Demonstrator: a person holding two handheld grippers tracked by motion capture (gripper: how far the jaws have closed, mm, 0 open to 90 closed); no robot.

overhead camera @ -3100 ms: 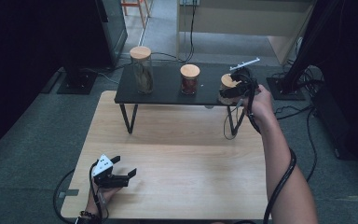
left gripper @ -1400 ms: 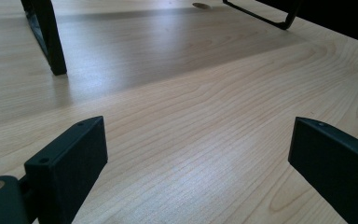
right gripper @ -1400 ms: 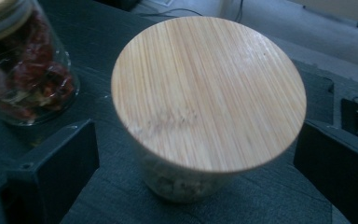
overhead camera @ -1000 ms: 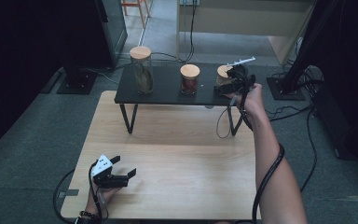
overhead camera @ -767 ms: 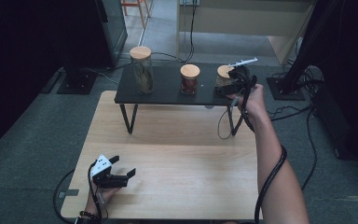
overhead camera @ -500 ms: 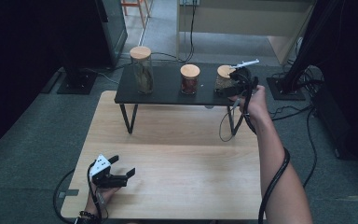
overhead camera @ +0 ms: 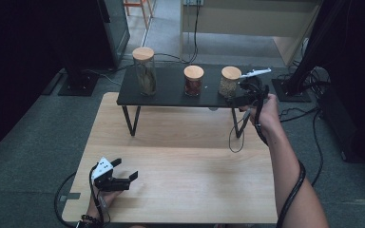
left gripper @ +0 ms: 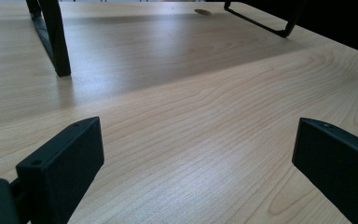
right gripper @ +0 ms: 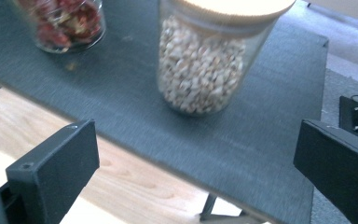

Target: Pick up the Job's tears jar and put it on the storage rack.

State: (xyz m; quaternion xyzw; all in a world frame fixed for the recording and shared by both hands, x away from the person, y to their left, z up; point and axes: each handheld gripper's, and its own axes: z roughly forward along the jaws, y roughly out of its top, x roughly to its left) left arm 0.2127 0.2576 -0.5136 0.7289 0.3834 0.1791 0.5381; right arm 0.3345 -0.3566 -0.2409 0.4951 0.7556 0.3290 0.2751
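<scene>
The black shelf [overhead camera: 171,92] standing on the far half of the wooden counter [overhead camera: 180,156] serves as the landmark. Well in front of it, toward its left end and near the counter's near edge, the left gripper [overhead camera: 123,179] rests low over bare wood; its jaws stand wide apart with nothing between them, and the left gripper view shows only wood grain [left gripper: 191,140] and the shelf's legs beyond.

On the shelf, from left to right: a tall jar [overhead camera: 144,71] of dark, leafy contents near its left end, a short jar of red pieces [overhead camera: 193,80] about the middle, and a jar of pale grains [overhead camera: 230,81] toward the right end, each with a wooden lid.

Just off the shelf's right front corner, the right gripper [overhead camera: 240,99] hangs close beside the grain jar, apart from it. Its jaws are released and wide; the right gripper view shows the jar [right gripper: 205,70] standing upright ahead of them and clear of both.

The jar appears set in its row, so this looks like the release-and-retreat step. The next move probably calls for a straight pull-back toward the counter's near side, keeping the jaws clear of the jar and the shelf edge.
</scene>
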